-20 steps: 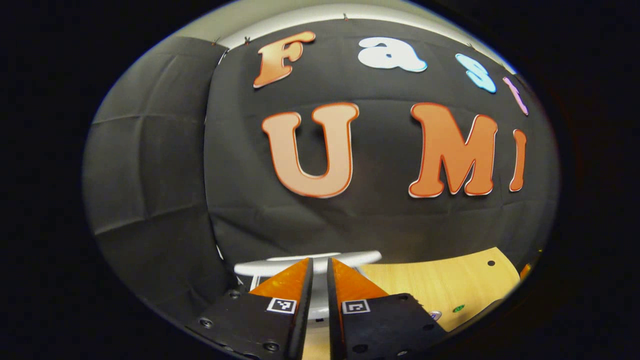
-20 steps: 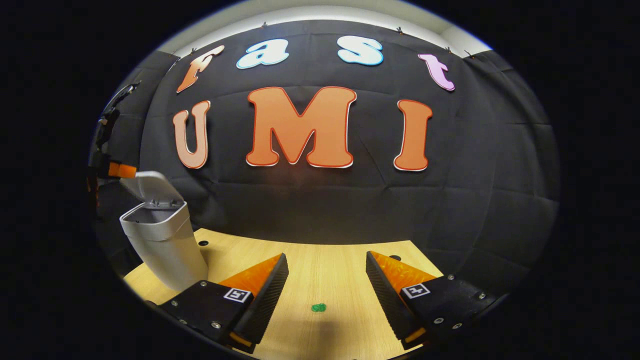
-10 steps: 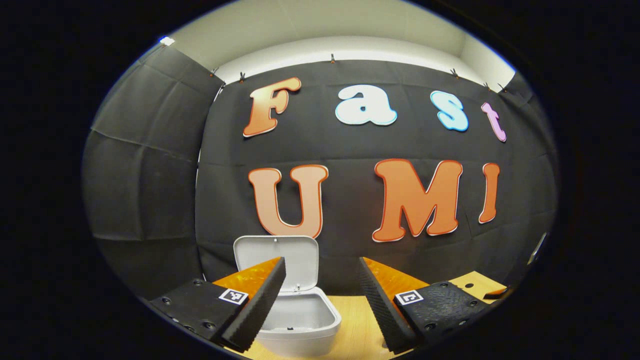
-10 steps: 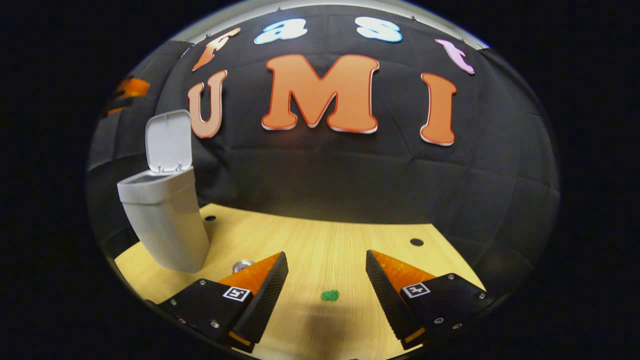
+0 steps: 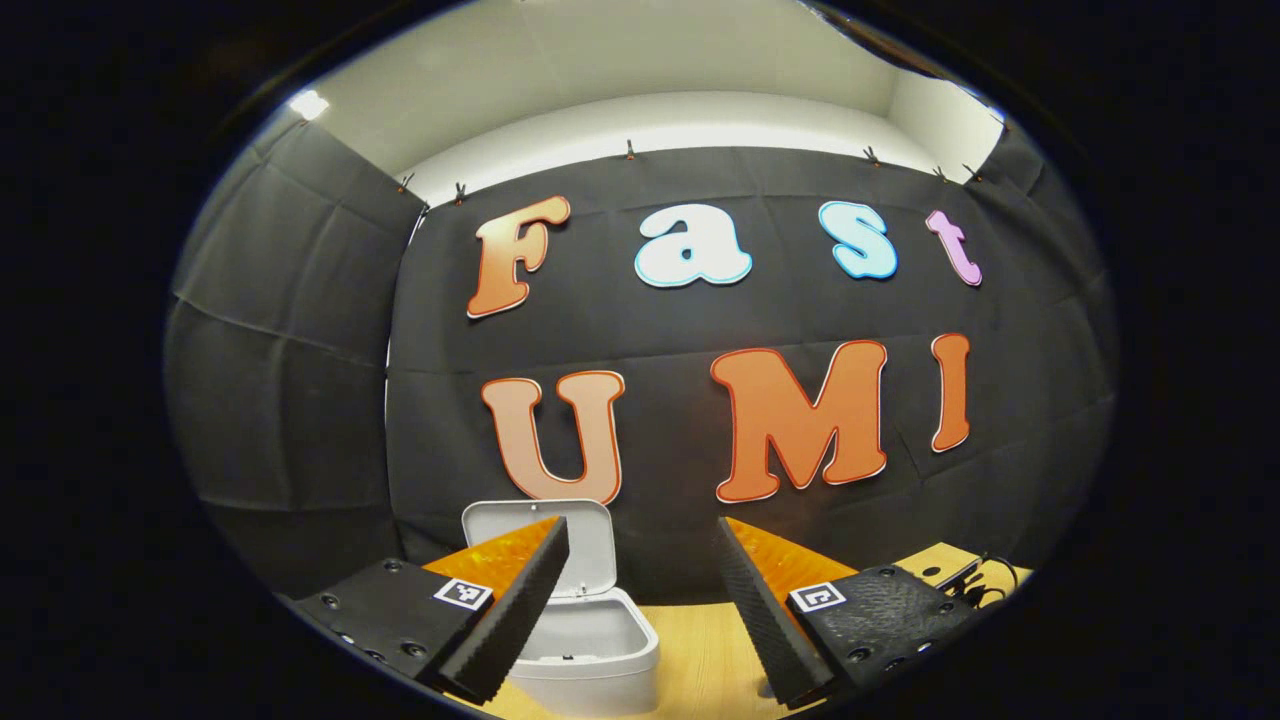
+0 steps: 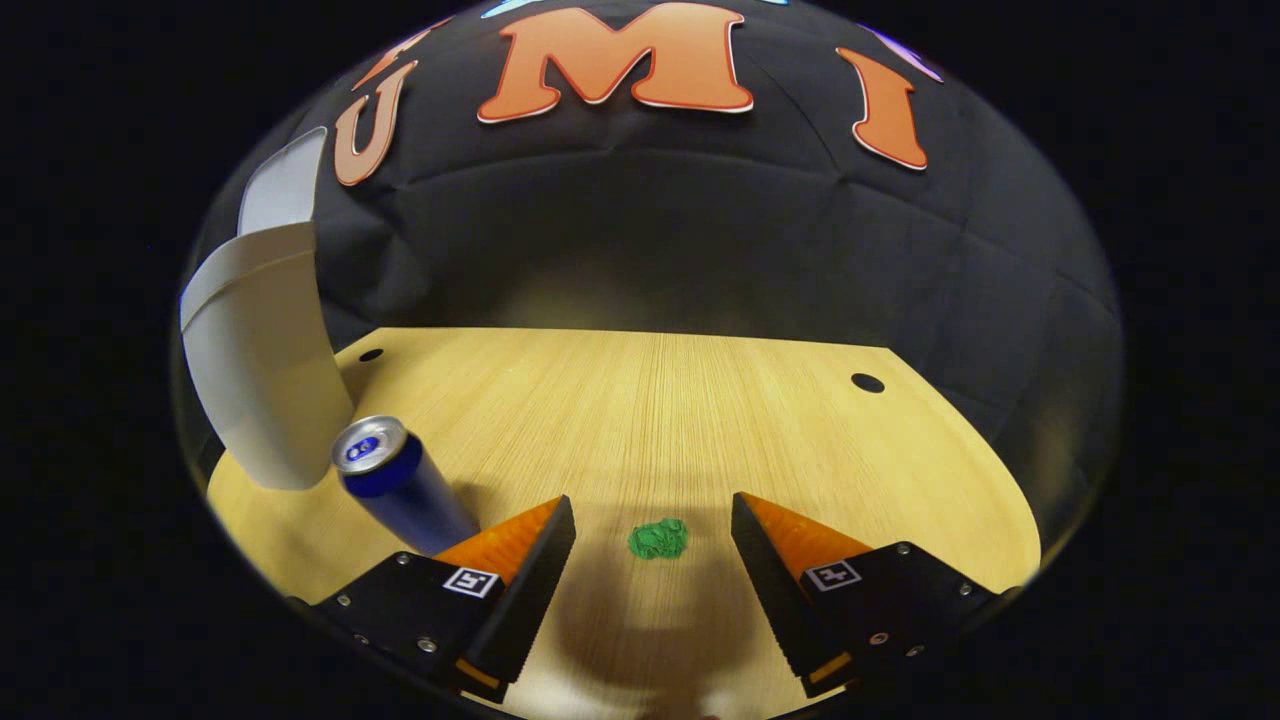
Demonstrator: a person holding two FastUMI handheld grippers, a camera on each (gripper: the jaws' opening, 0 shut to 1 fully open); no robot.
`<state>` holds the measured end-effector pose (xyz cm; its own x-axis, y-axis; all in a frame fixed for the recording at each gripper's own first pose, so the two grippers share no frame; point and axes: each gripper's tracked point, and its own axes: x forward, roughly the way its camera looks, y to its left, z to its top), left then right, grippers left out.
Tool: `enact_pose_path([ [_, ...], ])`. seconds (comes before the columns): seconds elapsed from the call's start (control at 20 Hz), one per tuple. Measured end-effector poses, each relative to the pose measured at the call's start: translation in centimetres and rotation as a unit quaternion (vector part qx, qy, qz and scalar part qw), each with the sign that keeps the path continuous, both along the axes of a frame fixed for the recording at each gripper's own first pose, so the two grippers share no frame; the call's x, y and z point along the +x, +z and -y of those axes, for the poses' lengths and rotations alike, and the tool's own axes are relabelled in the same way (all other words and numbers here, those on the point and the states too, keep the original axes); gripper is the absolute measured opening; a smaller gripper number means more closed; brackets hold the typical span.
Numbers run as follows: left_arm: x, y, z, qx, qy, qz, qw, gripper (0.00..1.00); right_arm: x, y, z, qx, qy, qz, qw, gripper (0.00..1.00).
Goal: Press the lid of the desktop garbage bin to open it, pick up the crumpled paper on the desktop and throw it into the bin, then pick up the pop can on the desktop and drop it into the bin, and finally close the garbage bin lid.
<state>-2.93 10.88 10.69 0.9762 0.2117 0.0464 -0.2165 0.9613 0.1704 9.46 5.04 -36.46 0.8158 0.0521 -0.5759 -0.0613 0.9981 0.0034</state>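
The white desktop bin (image 5: 590,650) stands with its lid (image 5: 588,545) flipped up; in the left gripper view it sits just beyond my left gripper (image 5: 640,590), which is open and holds nothing. In the right gripper view the bin (image 6: 262,350) stands at the far left of the wooden desktop (image 6: 650,410). A blue pop can (image 6: 400,490) stands upright beside it, close to my left finger. A small green crumpled paper (image 6: 657,539) lies on the desktop between and just ahead of the fingertips of my open right gripper (image 6: 650,540), which hovers above it.
The desktop has small round holes (image 6: 867,382) near its back corners (image 6: 370,354). The booth's black cloth wall rises right behind the desk. A dark cable (image 5: 985,575) lies at the desk's far right edge in the left gripper view.
My left gripper went from shut at the lid to open and drew back; the lid swung up. My right gripper tilted down toward the desktop, bringing the can and the paper closer.
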Motion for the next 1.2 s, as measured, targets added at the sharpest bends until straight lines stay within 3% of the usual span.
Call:
enact_pose_path([
  [0.25, -0.1, 0.4, 2.0, 0.02, -0.015, -0.001, 1.0, 0.96, 0.5, -3.4, 0.4, -0.009, -0.012, -0.041, 0.999, 0.92],
  [0.35, -0.1, 0.2, 2.3, 0.018, -0.017, -0.004, 1.0, 0.98, 0.8, -4.1, 0.9, -0.013, -0.015, -0.048, 0.999, 0.85],
  [0.45, -0.2, -0.2, 2.4, 0.012, -0.018, -0.009, 1.0, 0.99, 0.6, -5.4, 1.2, -0.017, -0.02, -0.07, 0.997, 0.72],
  [0.55, -0.3, -0.3, 2.2, 0.01, -0.018, -0.013, 1.0, 0.98, -0.2, -6.2, 1.0, -0.02, -0.017, -0.086, 0.996, 0.47],
  [0.8, -0.7, -0.1, 2.0, 0.005, -0.019, -0.014, 1.0, 0.99, -0.3, -5.2, 0.5, -0.011, -0.019, -0.088, 0.996, 0.24],
  [1.0, -1.2, -0.3, 1.3, -0.012, -0.023, -0.014, 1.0, 0.99, -1.0, -2.5, 0.2, 0.002, -0.013, -0.074, 0.997, 0.16],
  [1.05, -1.2, -0.5, 1.0, -0.018, -0.023, -0.013, 0.999, 0.94, -1.1, -1.3, 0.2, 0.001, -0.01, -0.064, 0.998, 0.16],
  [1.2, -1.6, -0.7, 0.2, -0.04, -0.026, -0.007, 0.999, 0.99, -1.1, 3.8, -0.7, 0.008, -0.004, -0.025, 1.0, 0.15],
])
